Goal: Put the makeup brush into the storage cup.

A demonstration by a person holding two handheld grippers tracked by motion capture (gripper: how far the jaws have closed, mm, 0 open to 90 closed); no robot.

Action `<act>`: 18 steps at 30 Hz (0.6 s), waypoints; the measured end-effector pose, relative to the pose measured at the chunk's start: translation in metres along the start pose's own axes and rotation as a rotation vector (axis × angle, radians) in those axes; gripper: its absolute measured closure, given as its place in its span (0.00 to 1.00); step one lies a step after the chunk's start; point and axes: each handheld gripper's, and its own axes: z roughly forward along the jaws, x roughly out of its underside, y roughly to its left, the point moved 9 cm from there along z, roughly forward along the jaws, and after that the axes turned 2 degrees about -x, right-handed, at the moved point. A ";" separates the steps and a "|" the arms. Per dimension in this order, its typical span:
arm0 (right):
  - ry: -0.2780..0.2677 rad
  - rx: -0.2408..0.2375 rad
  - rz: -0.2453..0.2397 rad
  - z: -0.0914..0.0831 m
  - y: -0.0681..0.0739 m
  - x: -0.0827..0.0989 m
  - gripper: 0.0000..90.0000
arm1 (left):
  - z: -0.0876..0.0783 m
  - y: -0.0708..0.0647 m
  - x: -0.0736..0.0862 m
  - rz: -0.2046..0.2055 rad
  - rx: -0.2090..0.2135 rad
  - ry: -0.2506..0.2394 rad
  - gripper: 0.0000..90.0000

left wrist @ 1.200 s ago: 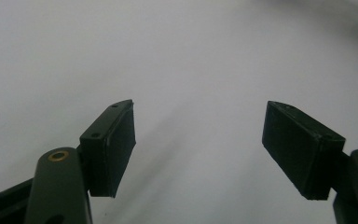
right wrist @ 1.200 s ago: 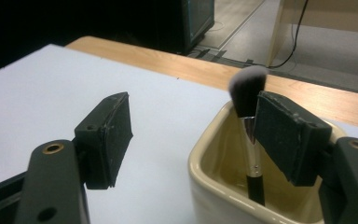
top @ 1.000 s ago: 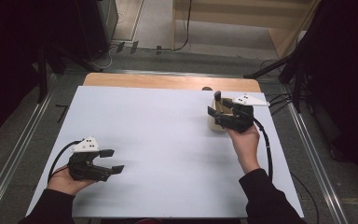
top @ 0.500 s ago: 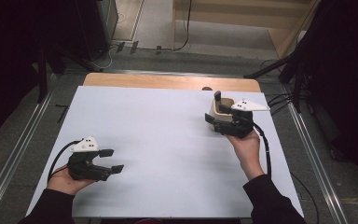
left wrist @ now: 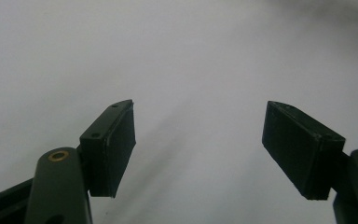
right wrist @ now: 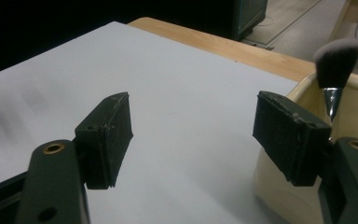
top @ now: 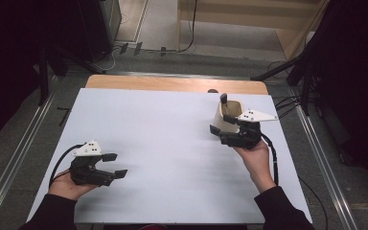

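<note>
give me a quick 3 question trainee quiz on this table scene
1. True or false: the left gripper holds the makeup brush.
2. Where does the brush stand? A) flat on the table B) in the cream cup C) on the floor
3. Fill in: the right gripper is ____, with the cup beside one jaw, not between the two.

Key: 1 false; 2 B; 3 open

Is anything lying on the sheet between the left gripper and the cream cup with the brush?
No. In the high view only bare white sheet separates left gripper from cup.
</note>
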 end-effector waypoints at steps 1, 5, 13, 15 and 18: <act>0.001 -0.005 0.000 0.000 0.001 0.001 0.32 | 0.000 0.000 0.000 0.001 0.000 0.000 0.29; 0.017 -0.019 -0.001 -0.001 0.005 0.009 0.32 | 0.000 0.000 0.000 0.001 0.000 0.001 0.29; 0.038 -0.049 0.011 -0.004 0.008 0.022 0.32 | 0.000 0.000 0.000 0.001 0.002 0.001 0.29; 0.033 -0.052 0.006 -0.005 0.010 0.024 0.32 | 0.000 0.001 0.001 0.002 0.001 0.003 0.29; 0.036 -0.064 0.003 -0.006 0.011 0.030 0.32 | 0.001 0.002 0.001 0.001 -0.002 0.004 0.29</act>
